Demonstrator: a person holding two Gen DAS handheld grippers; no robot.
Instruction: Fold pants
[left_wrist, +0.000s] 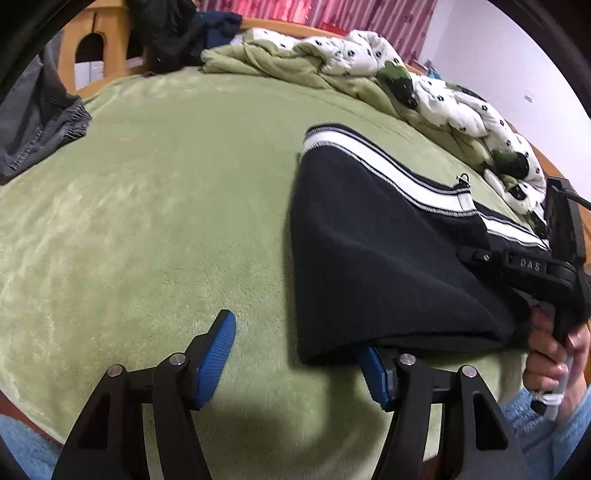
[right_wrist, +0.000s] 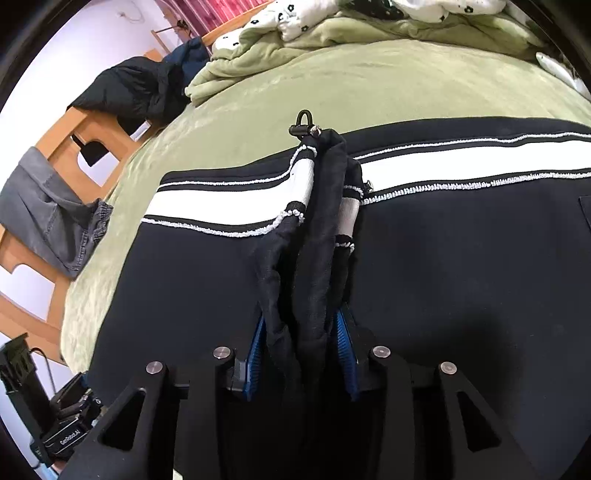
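Note:
Black pants (left_wrist: 384, 258) with a white side stripe lie on a green bed blanket (left_wrist: 147, 221), at the right in the left wrist view. My left gripper (left_wrist: 295, 350) is open; its right finger (left_wrist: 373, 373) sits under the folded edge of the pants and its left finger (left_wrist: 218, 354) is over bare blanket. In the right wrist view the pants (right_wrist: 461, 266) fill the frame. My right gripper (right_wrist: 301, 354) is shut on a bunched fold of the pants with a cord toggle (right_wrist: 306, 127) at its tip. The right gripper body (left_wrist: 535, 273) shows in the left wrist view.
A crumpled green and white quilt (left_wrist: 369, 70) lies along the far side of the bed. Grey pants (left_wrist: 40, 122) hang over the wooden bed frame (right_wrist: 74, 155) at the left. A dark garment (right_wrist: 136, 88) lies at the bed's corner.

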